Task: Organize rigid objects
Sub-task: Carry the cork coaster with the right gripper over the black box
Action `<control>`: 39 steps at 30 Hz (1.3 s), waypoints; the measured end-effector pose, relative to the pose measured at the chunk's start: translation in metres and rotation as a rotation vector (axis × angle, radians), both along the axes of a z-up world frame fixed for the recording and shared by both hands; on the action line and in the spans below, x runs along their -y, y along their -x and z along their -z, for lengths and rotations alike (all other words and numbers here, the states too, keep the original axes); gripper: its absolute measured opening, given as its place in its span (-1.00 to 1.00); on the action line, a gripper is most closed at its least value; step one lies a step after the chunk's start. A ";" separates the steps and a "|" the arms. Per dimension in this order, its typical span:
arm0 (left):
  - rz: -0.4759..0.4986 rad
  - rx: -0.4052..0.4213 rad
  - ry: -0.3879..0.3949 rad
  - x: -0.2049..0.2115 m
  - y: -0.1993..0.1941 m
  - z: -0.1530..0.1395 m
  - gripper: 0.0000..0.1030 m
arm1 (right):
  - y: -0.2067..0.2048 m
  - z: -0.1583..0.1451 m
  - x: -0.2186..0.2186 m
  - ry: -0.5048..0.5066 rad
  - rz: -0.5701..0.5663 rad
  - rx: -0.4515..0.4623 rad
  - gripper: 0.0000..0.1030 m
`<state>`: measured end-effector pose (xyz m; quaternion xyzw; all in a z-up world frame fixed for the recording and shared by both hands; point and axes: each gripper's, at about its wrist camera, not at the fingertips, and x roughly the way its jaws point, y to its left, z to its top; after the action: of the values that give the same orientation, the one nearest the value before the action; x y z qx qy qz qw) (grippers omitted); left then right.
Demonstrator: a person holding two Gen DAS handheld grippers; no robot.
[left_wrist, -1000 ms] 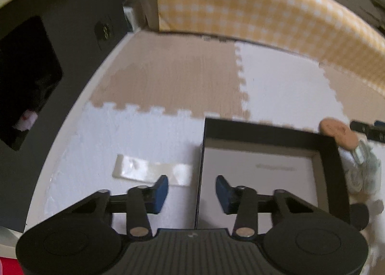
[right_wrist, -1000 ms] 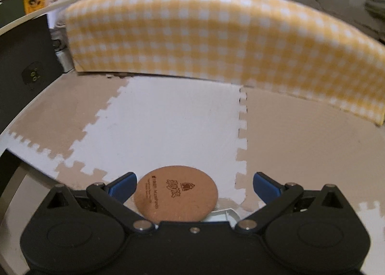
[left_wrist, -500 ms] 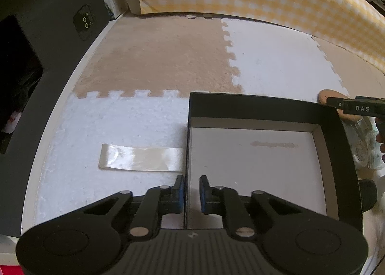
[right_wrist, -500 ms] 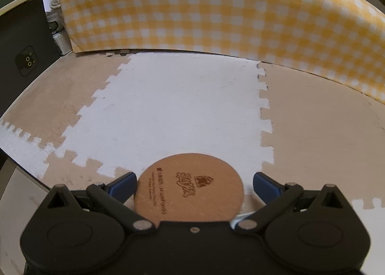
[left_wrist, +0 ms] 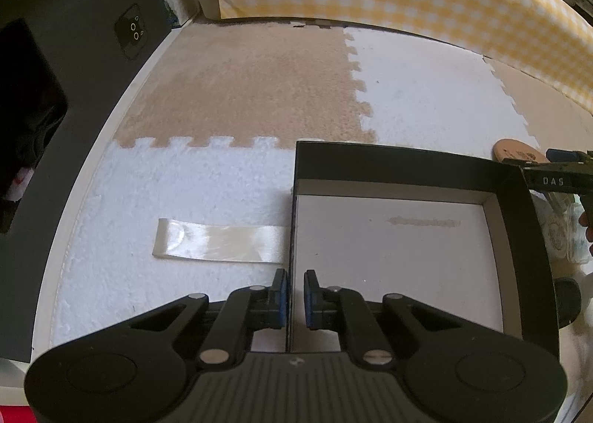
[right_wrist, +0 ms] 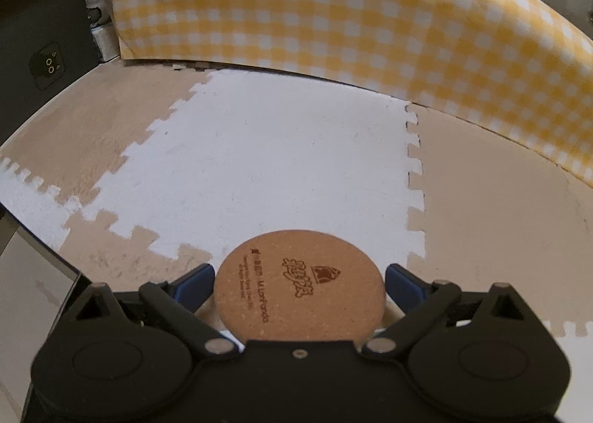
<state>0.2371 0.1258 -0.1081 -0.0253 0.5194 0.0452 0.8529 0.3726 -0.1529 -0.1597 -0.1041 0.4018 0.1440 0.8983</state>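
Note:
A shallow black box (left_wrist: 407, 163) with a white inside lies open on the foam floor mat. My left gripper (left_wrist: 295, 289) straddles its left wall; the jaws are closing, with both pads tight against that thin wall. A round cork coaster (right_wrist: 300, 293) with printed writing rests on something pale just right of the box; it is also visible as the coaster (left_wrist: 515, 152) past the box's far right corner. My right gripper (right_wrist: 298, 275) stands open low over it, one blue fingertip (right_wrist: 196, 284) on each side of the disc.
A glossy clear strip (left_wrist: 218, 243) lies flat on the mat left of the box. Clear packets (left_wrist: 559, 237) and a dark round object (left_wrist: 567, 300) sit right of it. A black cabinet (left_wrist: 74, 89) stands at the left and a yellow checked cloth (right_wrist: 333, 15) hangs along the back.
The left jaws have come together from wide apart onto the box's left wall. The right gripper has sunk closer to the coaster, which now fills the space between its fingers.

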 end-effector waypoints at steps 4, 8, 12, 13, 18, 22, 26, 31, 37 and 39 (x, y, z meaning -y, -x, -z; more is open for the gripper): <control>-0.004 0.000 0.003 -0.001 0.000 0.000 -0.83 | 0.004 -0.003 -0.002 0.026 -0.014 0.023 0.92; -0.007 0.000 0.006 -0.001 0.000 0.000 -0.84 | 0.008 -0.026 0.004 -0.039 0.008 0.073 0.92; -0.008 0.000 0.010 -0.003 0.000 0.000 -0.84 | 0.018 -0.061 0.004 -0.158 -0.018 0.129 0.92; -0.009 0.001 0.013 -0.003 0.000 0.000 -0.84 | 0.022 -0.070 0.002 -0.192 -0.044 0.138 0.92; -0.015 0.004 0.033 -0.007 0.001 -0.001 -0.84 | 0.053 -0.093 -0.032 -0.248 -0.274 0.142 0.92; -0.018 0.007 0.040 -0.008 0.001 -0.002 -0.84 | 0.081 -0.087 -0.067 -0.206 -0.463 0.095 0.92; -0.018 0.008 0.040 -0.007 0.002 -0.003 -0.84 | 0.098 -0.058 -0.094 -0.139 -0.544 0.012 0.92; -0.021 0.009 0.047 -0.009 0.001 -0.003 -0.84 | 0.110 -0.032 -0.111 -0.127 -0.537 -0.063 0.92; -0.024 0.008 0.051 -0.009 0.002 -0.003 -0.84 | 0.116 -0.020 -0.136 -0.153 -0.519 -0.156 0.92; -0.023 0.009 0.051 -0.008 0.002 -0.004 -0.84 | 0.119 -0.015 -0.142 -0.173 -0.512 -0.190 0.92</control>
<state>0.2353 0.1342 -0.1042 -0.0532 0.5164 0.0416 0.8537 0.2540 -0.0113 -0.1451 -0.1113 0.4311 0.4091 0.7965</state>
